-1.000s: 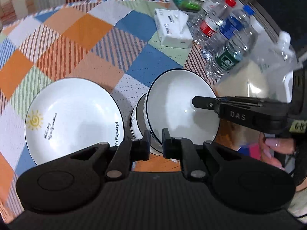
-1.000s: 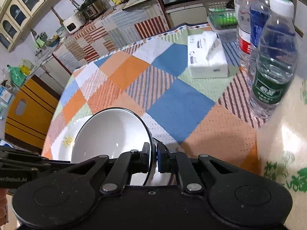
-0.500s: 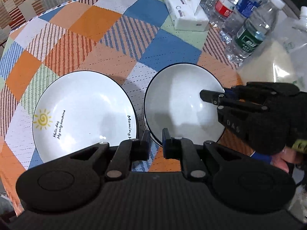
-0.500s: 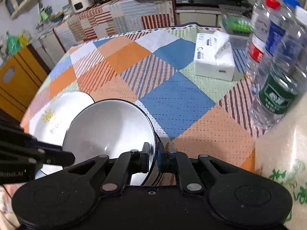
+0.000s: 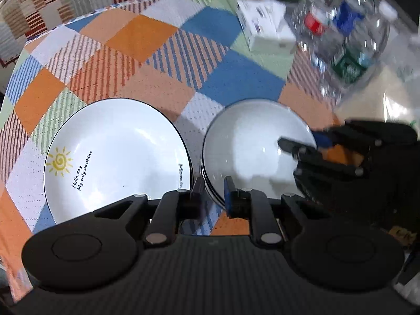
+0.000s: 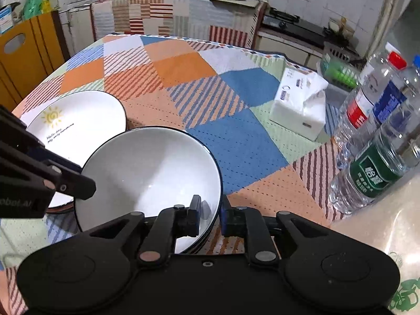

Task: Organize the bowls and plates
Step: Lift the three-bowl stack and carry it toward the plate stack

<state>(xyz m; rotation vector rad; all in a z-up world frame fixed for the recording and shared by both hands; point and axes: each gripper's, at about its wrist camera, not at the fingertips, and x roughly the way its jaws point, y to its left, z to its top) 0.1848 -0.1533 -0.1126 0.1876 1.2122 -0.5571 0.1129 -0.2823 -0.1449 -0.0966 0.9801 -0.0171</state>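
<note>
With both the left gripper (image 5: 212, 193) and right gripper (image 6: 210, 216) letting go, jaws opening astride the rim of the top bowl (image 6: 149, 173) just ahead, a snagged pad could tip the stack.

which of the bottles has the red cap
The water bottle with the red label, second from the far end of the row beside the tissue pack. The blue-labelled bottle has a blue cap; the green-labelled bottle is nearest, its cap out of view.
</note>
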